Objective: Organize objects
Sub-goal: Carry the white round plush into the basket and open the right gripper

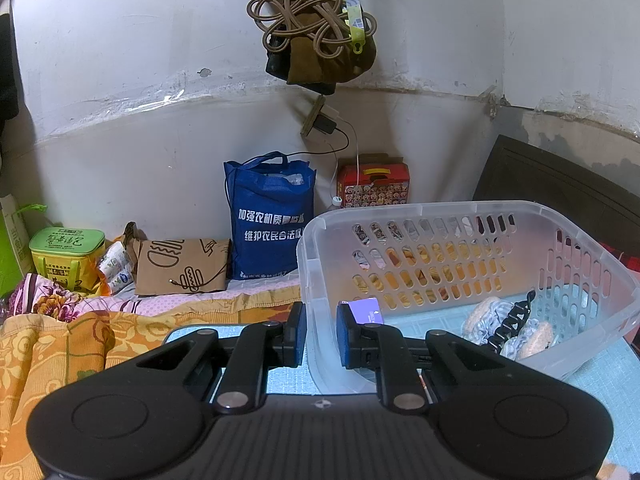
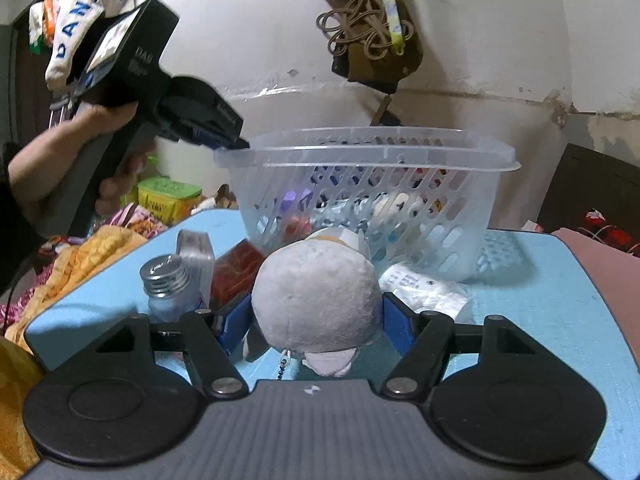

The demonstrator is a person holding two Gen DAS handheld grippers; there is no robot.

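Plush [image 2: 316, 300] clamped between pads of right gripper [image 2: 316, 322], low over blue mat [image 2: 540, 320], just before basket [image 2: 360, 184]. Left gripper [image 1: 321, 330] pinched on basket rim, steadying. Best: lift clear of rim, keep squeeze even, drop inside. Bottle [image 2: 168, 288], box [image 2: 236, 270], packet [image 2: 424, 288] near on mat. Bedding [image 1: 60, 344], scuffed white wall [image 1: 140, 80] beyond.

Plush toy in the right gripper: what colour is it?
Pale grey plush toy, with a cream-orange patch on top; right wrist view shows it best.
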